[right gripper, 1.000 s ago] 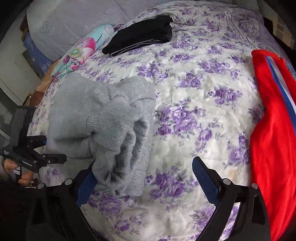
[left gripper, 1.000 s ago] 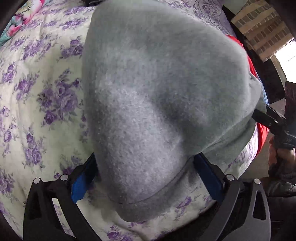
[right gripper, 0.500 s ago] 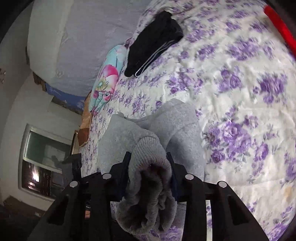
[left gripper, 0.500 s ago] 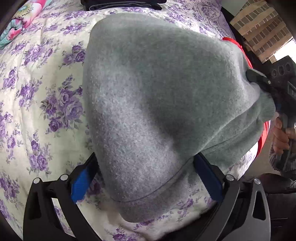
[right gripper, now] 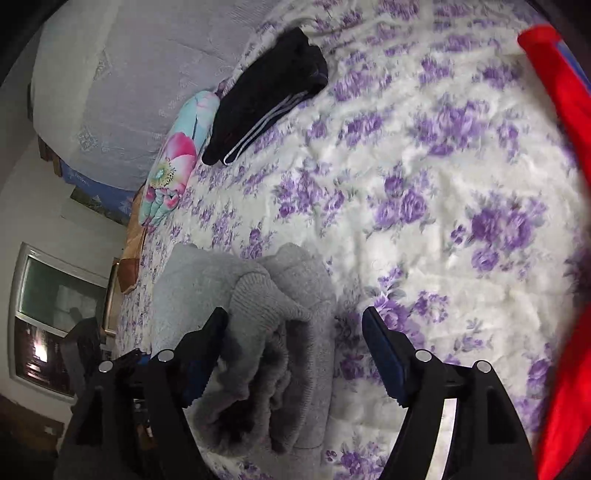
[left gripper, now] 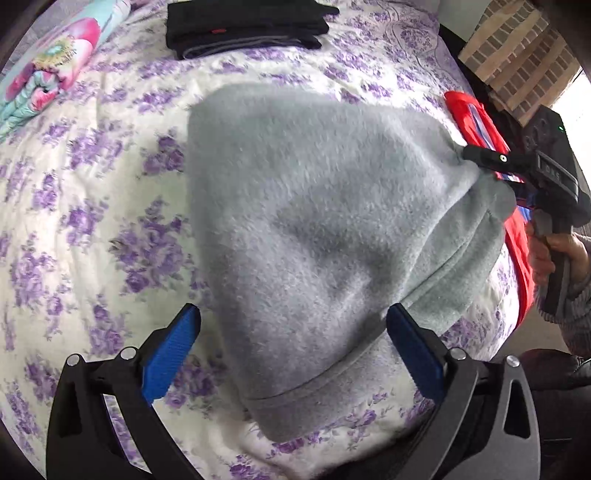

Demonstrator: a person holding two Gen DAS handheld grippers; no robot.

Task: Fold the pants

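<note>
Two grippers work the grey fleece pants [left gripper: 314, 236] bunched on the purple-flowered bedspread [left gripper: 92, 206]. The left gripper [left gripper: 295, 354] has wide-open jaws straddling the pants' near hem. The right gripper [right gripper: 293, 354] has just been opening; its jaws stand apart around the ribbed cuff. Right of the pants, bare bedspread reaches the red garment [right gripper: 561, 110].

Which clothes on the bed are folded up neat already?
The black pants, a tidy stack near the flowery pillow. The grey pants are bunched; the red ones lie spread.
</note>
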